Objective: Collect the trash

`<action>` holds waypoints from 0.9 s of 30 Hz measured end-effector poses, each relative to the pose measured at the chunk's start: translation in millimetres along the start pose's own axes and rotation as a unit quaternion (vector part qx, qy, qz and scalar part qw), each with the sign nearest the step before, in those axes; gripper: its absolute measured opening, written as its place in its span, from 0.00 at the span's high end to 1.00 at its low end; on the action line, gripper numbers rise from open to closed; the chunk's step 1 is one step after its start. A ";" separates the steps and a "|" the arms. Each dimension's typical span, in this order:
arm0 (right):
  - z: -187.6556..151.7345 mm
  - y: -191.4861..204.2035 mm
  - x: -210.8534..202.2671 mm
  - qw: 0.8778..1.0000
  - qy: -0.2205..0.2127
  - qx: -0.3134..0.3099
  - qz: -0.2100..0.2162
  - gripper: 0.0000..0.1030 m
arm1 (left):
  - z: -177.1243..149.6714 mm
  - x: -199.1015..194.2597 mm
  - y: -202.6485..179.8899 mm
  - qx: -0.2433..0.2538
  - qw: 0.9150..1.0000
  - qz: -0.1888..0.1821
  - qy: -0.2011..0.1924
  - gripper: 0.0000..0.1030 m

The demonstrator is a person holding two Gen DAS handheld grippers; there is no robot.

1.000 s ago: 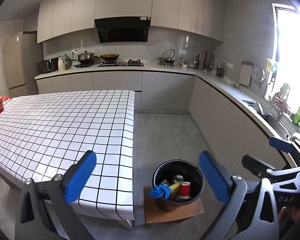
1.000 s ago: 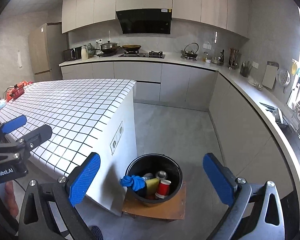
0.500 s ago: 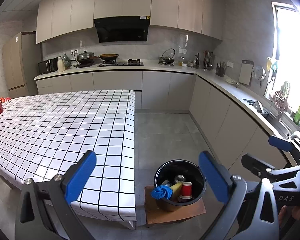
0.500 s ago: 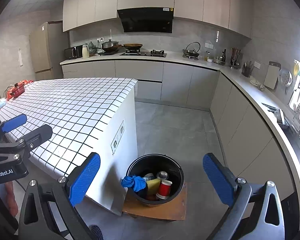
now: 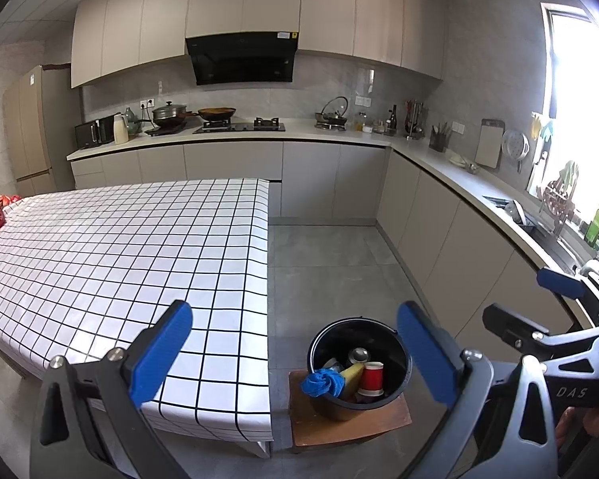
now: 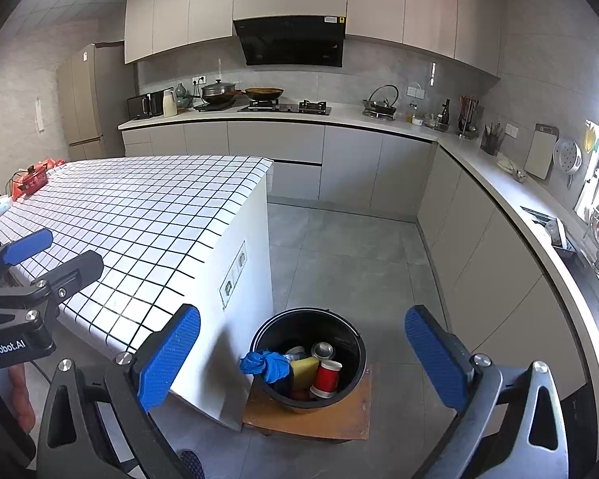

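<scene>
In a grey-cabinet kitchen, I hold both grippers above the floor beside the checked island table (image 5: 112, 247), each with its blue-padded jaws spread wide and nothing between them: the left gripper (image 5: 295, 355) and the right gripper (image 6: 301, 353) both frame the black bin (image 6: 308, 359), which sits on a low wooden stool (image 6: 311, 419) just to the right of the table's near corner. The trash is in that bin: a blue cloth (image 6: 265, 365) draped over its left rim, a yellow sponge (image 6: 302, 371), a red cup (image 6: 326, 377) and a metal can (image 6: 322, 350) packed close together. The tabletop looks bare apart from a red pot (image 6: 34, 179) at its far left end, so I judge the collecting nearly or fully done. If the cloth is to be tucked in, I would come down from above with one gripper only, pinch the cloth on its loose bunch, and keep clear of the rim so the bin does not slide off the stool.
</scene>
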State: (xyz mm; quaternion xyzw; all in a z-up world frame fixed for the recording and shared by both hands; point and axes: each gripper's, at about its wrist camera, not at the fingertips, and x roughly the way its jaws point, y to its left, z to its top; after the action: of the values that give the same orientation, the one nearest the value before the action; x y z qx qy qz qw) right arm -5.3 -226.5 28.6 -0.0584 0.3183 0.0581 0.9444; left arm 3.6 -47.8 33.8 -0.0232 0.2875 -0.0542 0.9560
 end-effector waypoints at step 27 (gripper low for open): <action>-0.7 3.2 -2.0 1.000 0.000 -0.005 -0.001 0.00 | -0.2 -5.4 -1.0 -0.012 1.000 -0.011 0.005 0.00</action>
State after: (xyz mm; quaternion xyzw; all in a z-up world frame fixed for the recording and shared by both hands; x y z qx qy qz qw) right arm -7.8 -223.6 29.0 -0.0629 0.3177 0.0589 0.9443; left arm -1.1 -48.2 36.6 -0.0373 0.2928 -0.0618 0.9534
